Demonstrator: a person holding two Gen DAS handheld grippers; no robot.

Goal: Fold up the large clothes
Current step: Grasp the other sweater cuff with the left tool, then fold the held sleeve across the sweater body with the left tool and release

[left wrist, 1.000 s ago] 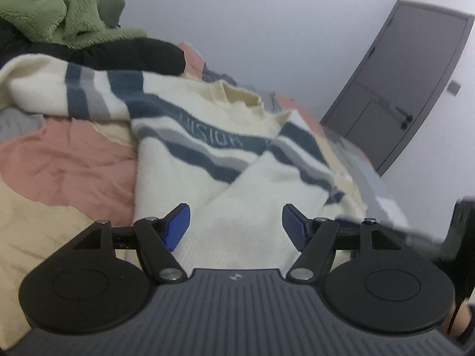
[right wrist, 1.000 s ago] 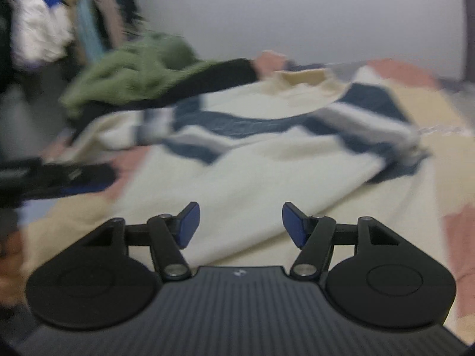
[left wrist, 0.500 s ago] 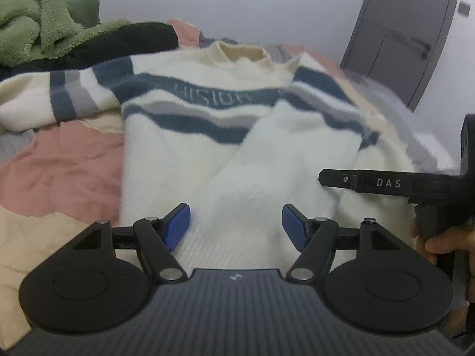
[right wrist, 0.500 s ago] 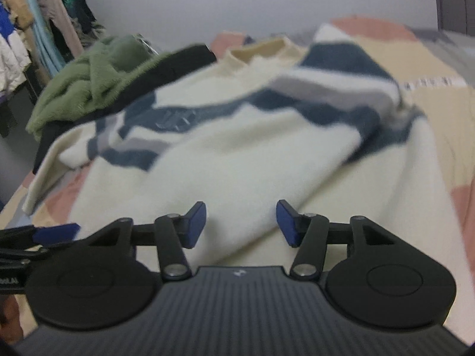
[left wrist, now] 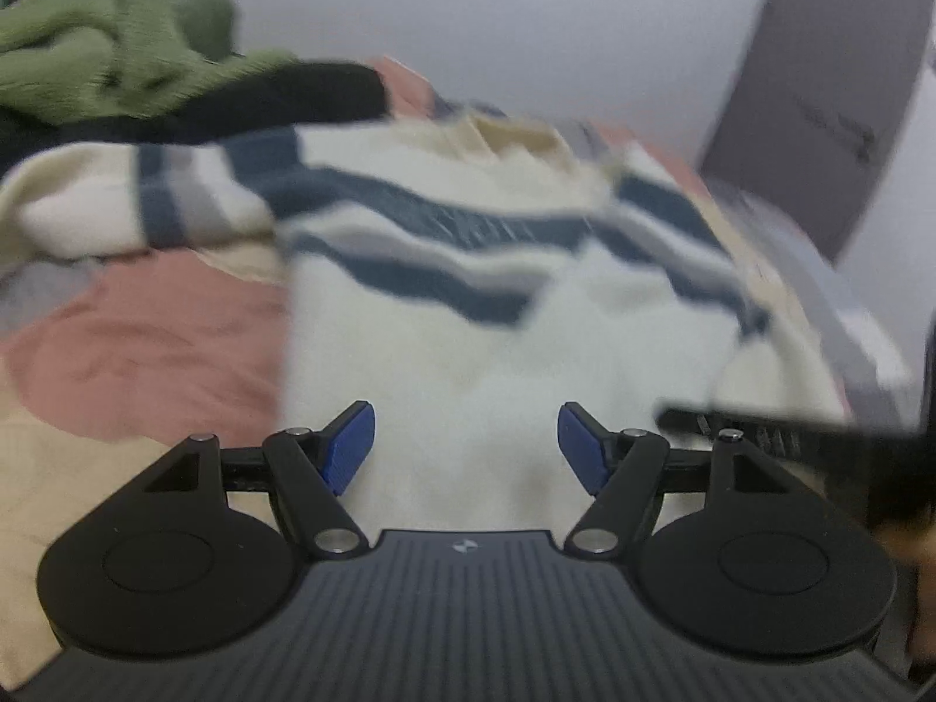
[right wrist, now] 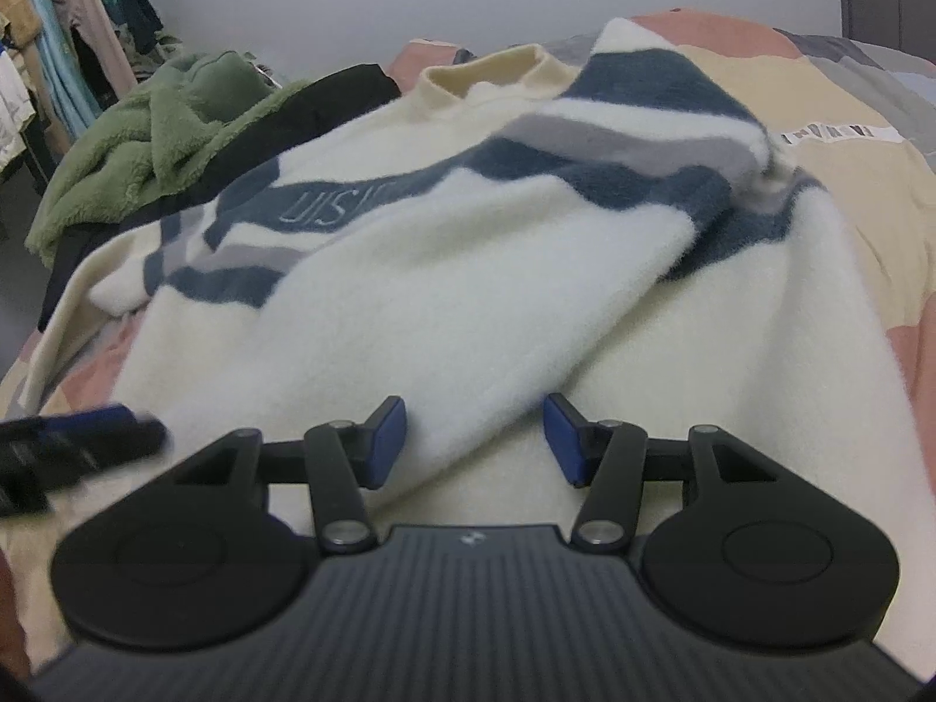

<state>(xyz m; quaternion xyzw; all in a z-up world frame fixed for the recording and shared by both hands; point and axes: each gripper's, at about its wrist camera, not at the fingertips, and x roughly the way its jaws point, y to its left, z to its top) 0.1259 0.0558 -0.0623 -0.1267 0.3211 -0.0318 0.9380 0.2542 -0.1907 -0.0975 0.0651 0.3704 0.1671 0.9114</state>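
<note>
Since the fluffy cream sweater with navy and grey stripes (right wrist: 444, 269) lies spread on the patchwork bed (right wrist: 848, 187), one sleeve folded across, both the left gripper (left wrist: 465, 444) and right gripper (right wrist: 474, 439) hover at its near hem, gaping and empty, probably lining up a fold.

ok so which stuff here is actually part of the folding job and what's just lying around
Part of the job:
- striped cream sweater
- left gripper, open
- right gripper, open

Just lying about:
- green fleece
- black garment
- patchwork bedcover
- hanging clothes

sweater (right wrist: 444, 292): fuzzy knit | fingers (right wrist: 387, 439): matt blue plastic | bedspread (left wrist: 146, 345): smooth cloth
</note>
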